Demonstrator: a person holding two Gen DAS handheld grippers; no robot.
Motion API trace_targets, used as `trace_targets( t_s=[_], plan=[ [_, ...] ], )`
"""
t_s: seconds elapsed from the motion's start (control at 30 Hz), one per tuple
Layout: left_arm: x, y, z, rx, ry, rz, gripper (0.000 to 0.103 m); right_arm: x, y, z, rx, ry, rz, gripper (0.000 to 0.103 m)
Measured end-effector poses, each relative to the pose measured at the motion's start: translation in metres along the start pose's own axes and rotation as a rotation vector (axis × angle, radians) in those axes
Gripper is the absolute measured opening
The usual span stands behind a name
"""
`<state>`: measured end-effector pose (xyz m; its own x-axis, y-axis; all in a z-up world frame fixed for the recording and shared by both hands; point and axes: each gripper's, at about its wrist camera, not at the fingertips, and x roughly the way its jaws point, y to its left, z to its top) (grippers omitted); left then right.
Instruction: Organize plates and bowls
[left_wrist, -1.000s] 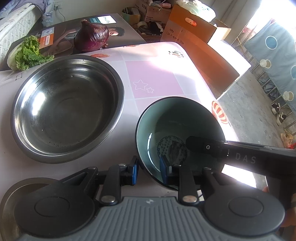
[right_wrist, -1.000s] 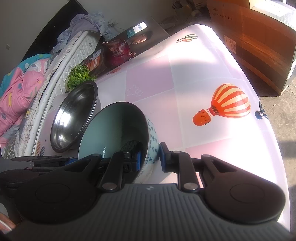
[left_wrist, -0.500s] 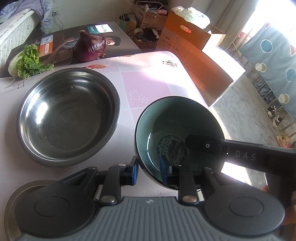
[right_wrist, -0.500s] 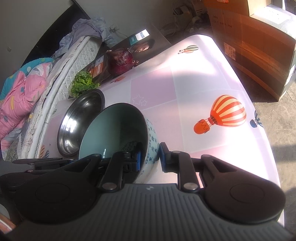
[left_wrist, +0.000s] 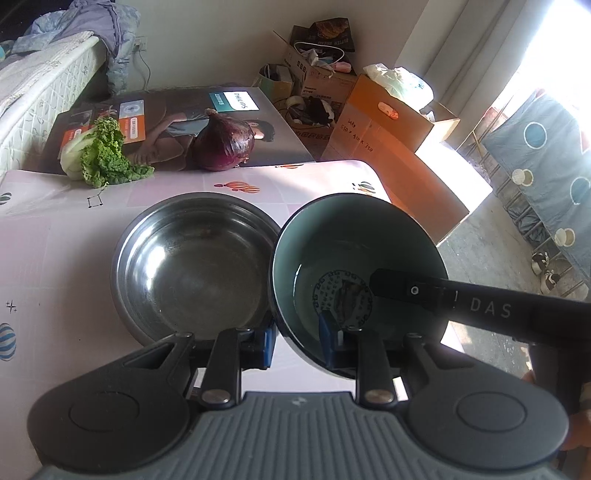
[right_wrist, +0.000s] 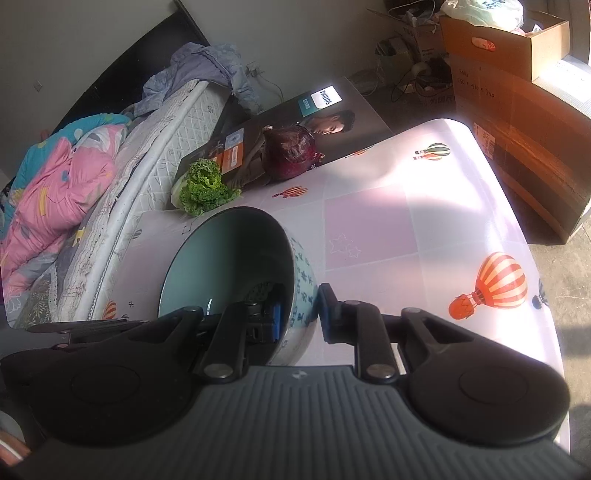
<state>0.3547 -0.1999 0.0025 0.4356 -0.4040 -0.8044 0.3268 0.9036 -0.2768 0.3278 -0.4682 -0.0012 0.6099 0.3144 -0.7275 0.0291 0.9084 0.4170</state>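
Since a second ago both grippers have lifted the bowl (left_wrist: 354, 258) up and away, so the steel basin (left_wrist: 192, 266) now looks smaller and sits lower in the left view, with more of the table (left_wrist: 55, 229) showing around it. The left gripper (left_wrist: 297, 341) is closed narrowly on the bowl's near rim, one blue pad inside and one outside. The right gripper (right_wrist: 298, 314) is clamped the same way on the opposite side of the rim, its left pad inside the bowl and its right pad against the patterned outer wall. The bowl (right_wrist: 236, 266) hangs between the two tools, clear of the table, just right of the basin and overlapping its edge in the left view. It is round, with no long axis; its mouth faces up but tips toward the left gripper's side. Beyond the tools, at the far table edge, lie a lettuce (left_wrist: 99, 155) and a red onion (left_wrist: 223, 142).
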Motion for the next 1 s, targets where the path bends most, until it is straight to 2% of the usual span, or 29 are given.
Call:
trace_targets(
  t_s=[0.27, 0.4, 0.57, 0.73, 0.8, 0.87, 1.0],
  plan=[
    [0.007, 0.067, 0.017, -0.093, -0.026, 0.057, 0.024, 0.064, 0.043, 0.019, -0.022, 0.048, 0.058, 0.018],
    [0.025, 0.092, 0.016, -0.121, 0.004, 0.081, 0.024, 0.106, 0.052, 0.018, -0.016, 0.092, 0.054, 0.018],
    [0.038, 0.110, 0.015, -0.145, 0.024, 0.067, 0.024, 0.132, 0.051, 0.015, -0.020, 0.109, 0.025, 0.020],
    [0.026, 0.107, 0.015, -0.115, -0.024, 0.063, 0.029, 0.127, 0.043, 0.018, 0.000, 0.059, 0.015, 0.023],
    [0.020, 0.106, 0.016, -0.114, -0.043, 0.054, 0.037, 0.119, 0.038, 0.021, 0.019, 0.027, 0.018, 0.032],
    [0.012, 0.105, 0.016, -0.119, -0.061, 0.051, 0.046, 0.106, 0.035, 0.025, 0.042, -0.012, 0.042, 0.033],
    [-0.009, 0.101, 0.010, -0.106, -0.098, 0.063, 0.054, 0.072, 0.035, 0.026, 0.063, -0.072, 0.094, 0.036]
  ],
)
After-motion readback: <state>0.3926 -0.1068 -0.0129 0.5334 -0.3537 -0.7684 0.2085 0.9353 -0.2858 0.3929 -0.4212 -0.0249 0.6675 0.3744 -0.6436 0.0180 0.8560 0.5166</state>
